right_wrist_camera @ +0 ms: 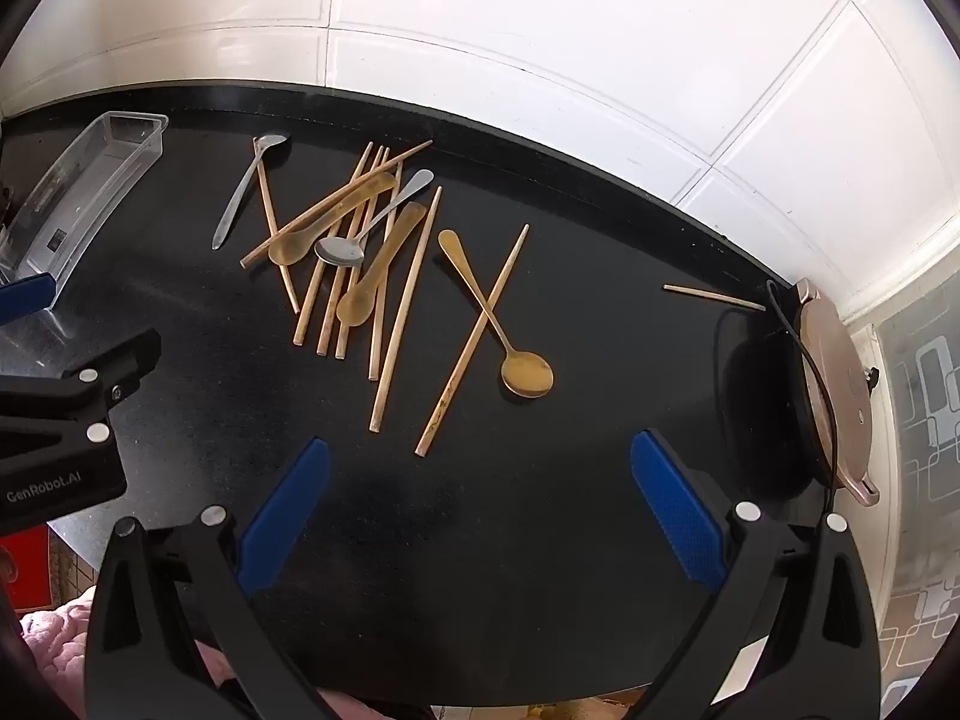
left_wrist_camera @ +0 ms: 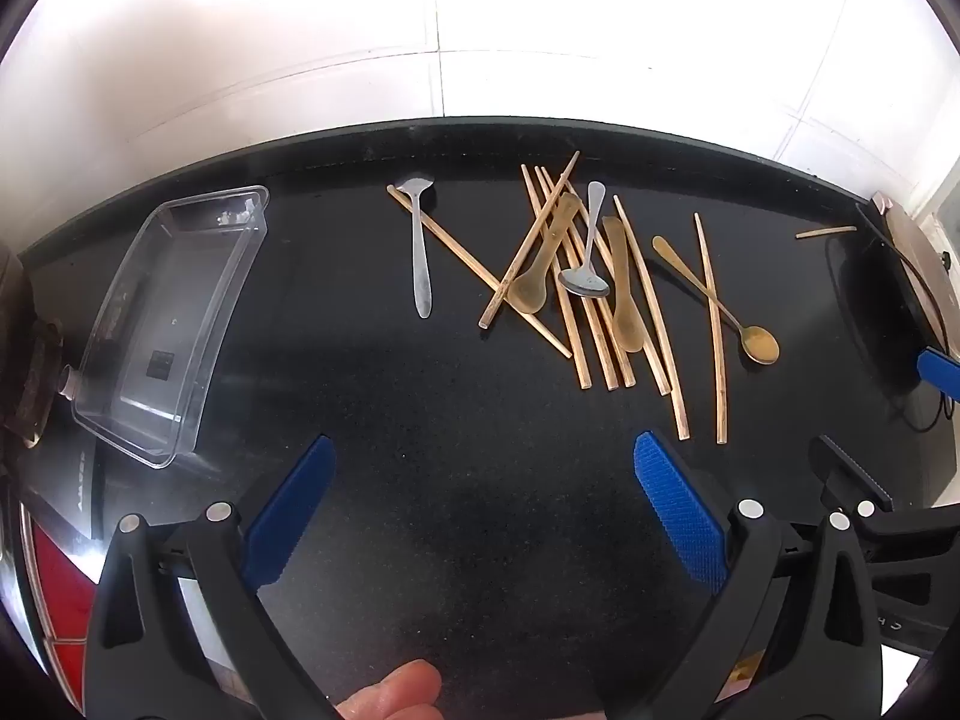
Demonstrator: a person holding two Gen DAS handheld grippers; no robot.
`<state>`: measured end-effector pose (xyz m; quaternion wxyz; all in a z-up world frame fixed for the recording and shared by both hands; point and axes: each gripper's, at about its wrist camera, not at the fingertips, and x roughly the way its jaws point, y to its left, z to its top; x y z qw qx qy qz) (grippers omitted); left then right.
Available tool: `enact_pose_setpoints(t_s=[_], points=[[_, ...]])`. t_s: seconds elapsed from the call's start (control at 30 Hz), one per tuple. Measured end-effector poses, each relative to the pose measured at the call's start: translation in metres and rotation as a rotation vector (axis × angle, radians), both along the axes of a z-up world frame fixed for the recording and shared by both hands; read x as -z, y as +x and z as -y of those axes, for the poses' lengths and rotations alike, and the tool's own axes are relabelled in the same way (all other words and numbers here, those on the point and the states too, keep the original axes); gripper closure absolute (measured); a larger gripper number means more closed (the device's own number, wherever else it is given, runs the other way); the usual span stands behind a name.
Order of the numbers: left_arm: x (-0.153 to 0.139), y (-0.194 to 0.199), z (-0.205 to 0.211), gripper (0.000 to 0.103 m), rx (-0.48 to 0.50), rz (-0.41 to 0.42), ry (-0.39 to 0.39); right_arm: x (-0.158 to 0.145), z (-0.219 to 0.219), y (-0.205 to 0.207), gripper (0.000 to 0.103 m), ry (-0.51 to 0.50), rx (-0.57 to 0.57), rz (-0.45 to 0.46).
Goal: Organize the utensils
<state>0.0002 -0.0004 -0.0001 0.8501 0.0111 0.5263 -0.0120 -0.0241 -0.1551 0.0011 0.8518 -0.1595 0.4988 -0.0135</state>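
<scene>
utensils (left_wrist_camera: 588, 282) lie untouched; left gripper (left_wrist_camera: 480, 510) and right gripper (right_wrist_camera: 480, 510) jaws wide, empty.

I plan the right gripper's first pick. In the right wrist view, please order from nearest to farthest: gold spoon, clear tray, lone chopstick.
1. Gold spoon: centre, just ahead of the right gripper.
2. Lone chopstick: far right.
3. Clear tray: far left corner.

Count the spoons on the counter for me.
5. Steel spoon lies nearest the clear tray; second steel spoon tops the chopstick pile; two translucent amber spoons lie among it; gold spoon crosses one chopstick. Others may be hidden.
</scene>
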Motion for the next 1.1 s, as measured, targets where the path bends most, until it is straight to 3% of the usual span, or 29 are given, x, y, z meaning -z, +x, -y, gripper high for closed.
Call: enact_pose_setpoints(t_s=[0.27, 0.57, 0.8, 0.93, 1.1], points=[[-0.003, 0.0, 0.003, 0.006, 0.0, 0.008, 0.002, -0.001, 0.001, 0.0, 0.006, -0.001, -0.006, 0.003], [-0.002, 0.003, -0.003, 0.006, 0.048, -0.006, -0.142, 0.001, 0.003, 0.002, 0.006, 0.016, 0.0, 0.005], [0.011, 0.006, 0.002, 0.006, 0.094, -0.105, -0.207, 0.001, 0.012, 0.002, 0.006, 0.043, 0.014, 0.012], [0.02, 0.01, -0.002, 0.006, 0.064, -0.185, -0.269, 0.005, 0.012, 0.003, 0.006, 0.068, 0.006, 0.0], [0.018, 0.011, 0.005, 0.006, 0.129, -0.189, -0.313, 0.005, 0.016, 0.007, 0.006, 0.086, 0.013, 0.007]])
